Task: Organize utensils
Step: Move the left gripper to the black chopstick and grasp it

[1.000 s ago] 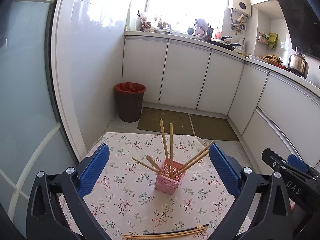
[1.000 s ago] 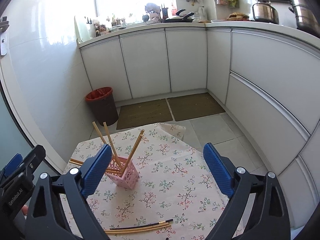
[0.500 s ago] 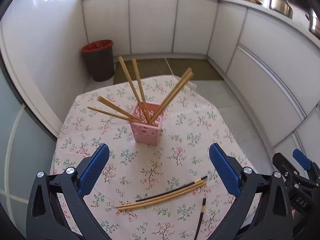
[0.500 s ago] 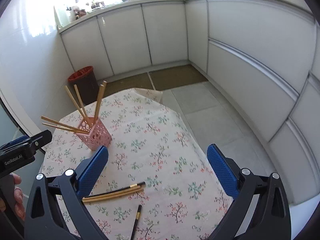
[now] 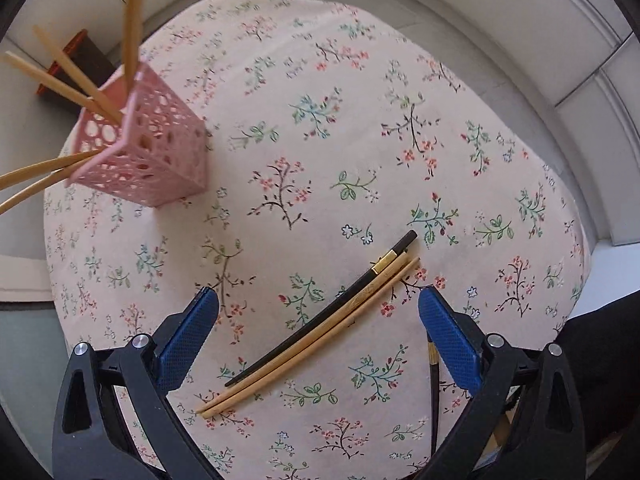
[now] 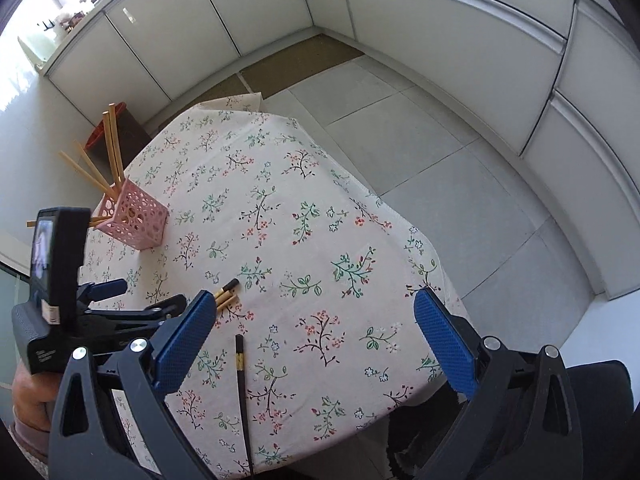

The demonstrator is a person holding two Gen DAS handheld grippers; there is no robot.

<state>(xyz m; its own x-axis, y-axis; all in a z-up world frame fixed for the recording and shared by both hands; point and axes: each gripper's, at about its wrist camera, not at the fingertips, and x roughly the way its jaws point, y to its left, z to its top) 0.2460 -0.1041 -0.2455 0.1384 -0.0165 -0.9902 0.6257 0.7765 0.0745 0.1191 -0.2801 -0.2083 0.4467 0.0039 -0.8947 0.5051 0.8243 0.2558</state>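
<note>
A pink perforated holder [image 5: 148, 148] stands on the floral tablecloth [image 5: 320, 120] with several bamboo chopsticks [image 5: 60, 64] in it; it also shows in the right wrist view [image 6: 134, 220]. One black chopstick [image 5: 332, 304] and two bamboo chopsticks [image 5: 320, 340] lie together on the cloth. My left gripper [image 5: 318, 336] is open just above this bundle. A second black chopstick [image 6: 242, 392] lies apart on the cloth. My right gripper [image 6: 316, 340] is open and empty above the cloth, to the right of that chopstick. The left gripper's body [image 6: 80, 312] shows at the left.
The table's edge [image 6: 424, 248] drops to a grey tiled floor [image 6: 460, 160]. White cabinets [image 6: 440, 12] line the far walls. A dark bin with a red liner [image 6: 120, 136] stands behind the holder.
Both grippers have tilted down and moved closer to the table. The left gripper now hovers right over the bundle of three chopsticks. Both stay open.
</note>
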